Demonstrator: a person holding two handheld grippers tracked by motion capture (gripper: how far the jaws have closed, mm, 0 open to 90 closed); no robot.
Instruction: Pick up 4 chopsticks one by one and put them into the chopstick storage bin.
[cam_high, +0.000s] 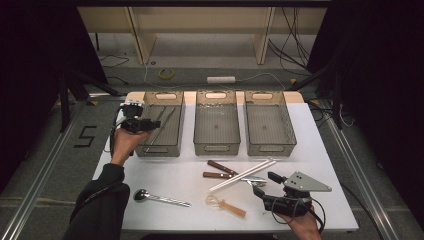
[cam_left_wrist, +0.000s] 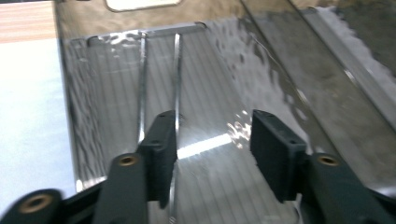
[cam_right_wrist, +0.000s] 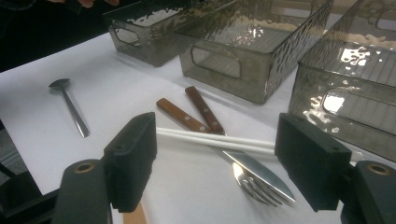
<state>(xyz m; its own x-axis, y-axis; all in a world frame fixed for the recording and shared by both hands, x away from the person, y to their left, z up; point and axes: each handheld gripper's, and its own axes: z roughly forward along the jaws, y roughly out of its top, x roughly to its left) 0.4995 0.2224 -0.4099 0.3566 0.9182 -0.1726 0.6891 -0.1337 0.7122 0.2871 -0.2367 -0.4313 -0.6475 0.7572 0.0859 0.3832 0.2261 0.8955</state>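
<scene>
My left gripper (cam_high: 154, 124) hangs over the left smoked-plastic bin (cam_high: 157, 150), jaws open (cam_left_wrist: 212, 122) with nothing pressed between them. Two thin metal chopsticks (cam_left_wrist: 142, 84) lie on that bin's ribbed floor, one running close beside the left jaw. My right gripper (cam_high: 265, 183) stands open (cam_right_wrist: 215, 127) low over the table's front right. Beyond its jaws lie a pair of white chopsticks (cam_right_wrist: 210, 139), a fork (cam_right_wrist: 254, 189) and a knife (cam_right_wrist: 259, 172), each with a wooden handle (cam_high: 220, 167).
A middle bin (cam_high: 216, 148) and a right bin (cam_high: 270, 148) stand beside the left one along the back. A metal spoon (cam_high: 160, 198) lies at the front left. An amber plastic utensil (cam_high: 227, 205) lies near the front edge.
</scene>
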